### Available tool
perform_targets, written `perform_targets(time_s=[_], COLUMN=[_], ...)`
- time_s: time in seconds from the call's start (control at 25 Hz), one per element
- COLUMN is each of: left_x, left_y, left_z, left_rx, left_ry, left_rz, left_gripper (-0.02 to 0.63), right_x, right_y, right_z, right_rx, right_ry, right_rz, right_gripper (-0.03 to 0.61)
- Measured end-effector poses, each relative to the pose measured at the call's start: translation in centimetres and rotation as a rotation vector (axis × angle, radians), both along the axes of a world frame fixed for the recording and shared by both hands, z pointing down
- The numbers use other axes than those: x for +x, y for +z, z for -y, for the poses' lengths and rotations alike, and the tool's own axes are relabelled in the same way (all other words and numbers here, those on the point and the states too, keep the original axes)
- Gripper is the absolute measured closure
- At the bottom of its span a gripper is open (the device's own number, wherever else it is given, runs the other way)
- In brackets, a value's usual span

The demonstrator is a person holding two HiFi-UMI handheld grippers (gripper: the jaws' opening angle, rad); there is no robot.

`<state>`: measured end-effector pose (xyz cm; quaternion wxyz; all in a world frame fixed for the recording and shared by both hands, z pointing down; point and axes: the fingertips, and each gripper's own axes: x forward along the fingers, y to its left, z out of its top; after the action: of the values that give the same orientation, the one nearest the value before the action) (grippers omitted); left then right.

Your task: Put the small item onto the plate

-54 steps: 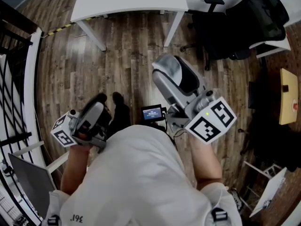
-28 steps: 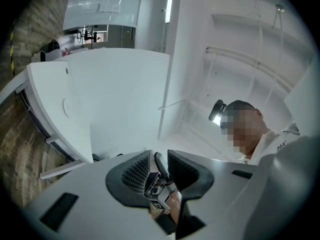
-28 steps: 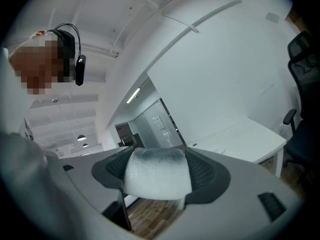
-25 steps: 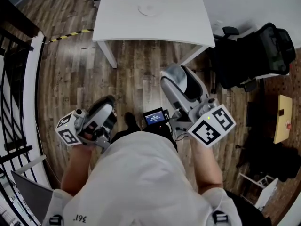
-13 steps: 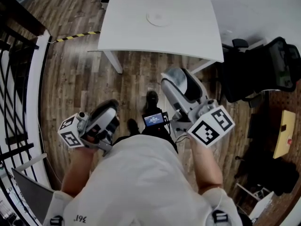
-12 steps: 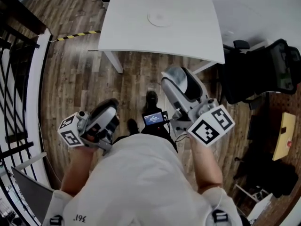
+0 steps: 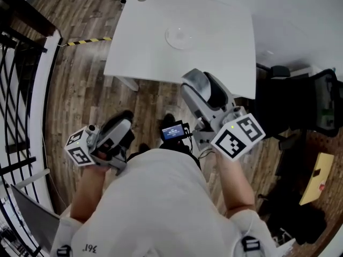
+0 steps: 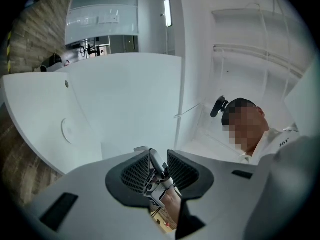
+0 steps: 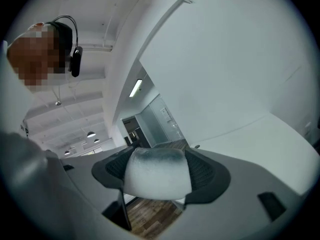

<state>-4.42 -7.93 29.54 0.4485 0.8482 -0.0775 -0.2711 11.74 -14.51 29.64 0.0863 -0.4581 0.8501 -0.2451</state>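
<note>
- Two claws were held: the right claw [image 9: 157, 170] was clamped on one small whitish block [image 9: 157, 180], apart from the plate.
- The left claw [image 8: 159, 169] was set narrow; a grey device [image 8: 156, 183] was seen in the gap, and whether it was gripped could not be told.
- One plate [image 7: 180, 36] was seen on one white worktop [image 7: 225, 52].
- A wooden floor [image 7: 80, 90], a black railing [image 7: 21, 100] and one black chair [image 7: 300, 106] were seen around it.

The small item [image 9: 157, 176] in the right gripper [image 9: 159, 158] is appearing blurred. The object [image 8: 156, 183] in the left gripper [image 8: 159, 160] gap is showing too small to identify.
</note>
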Motion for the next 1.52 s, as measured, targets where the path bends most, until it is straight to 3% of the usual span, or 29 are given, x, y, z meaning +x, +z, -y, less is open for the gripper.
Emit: perform_targets(time_s=[0.56, 0.84, 1.52], left_x=[6.2, 5.1, 2.7], left_y=[1.4, 1.8, 2.7], left_z=[7.3, 9.0, 13.3], left_rx=[-0.031, -0.04, -0.05], left_ry=[-0.083, -0.103, -0.006], left_rz=[0.042, 0.052, 0.097], left_gripper=[0.506, 0.506, 0.506], right_x=[5.7, 4.7, 3.0], right_y=[3.1, 4.3, 7.0], right_z=[8.8, 10.7, 13.9], right_rx=[-0.04, -0.053, -0.104], right_ry=[-0.074, -0.086, 0.011], right_rz=[-0.029, -0.063, -0.127], right_gripper=[0.261, 0.261, 0.261])
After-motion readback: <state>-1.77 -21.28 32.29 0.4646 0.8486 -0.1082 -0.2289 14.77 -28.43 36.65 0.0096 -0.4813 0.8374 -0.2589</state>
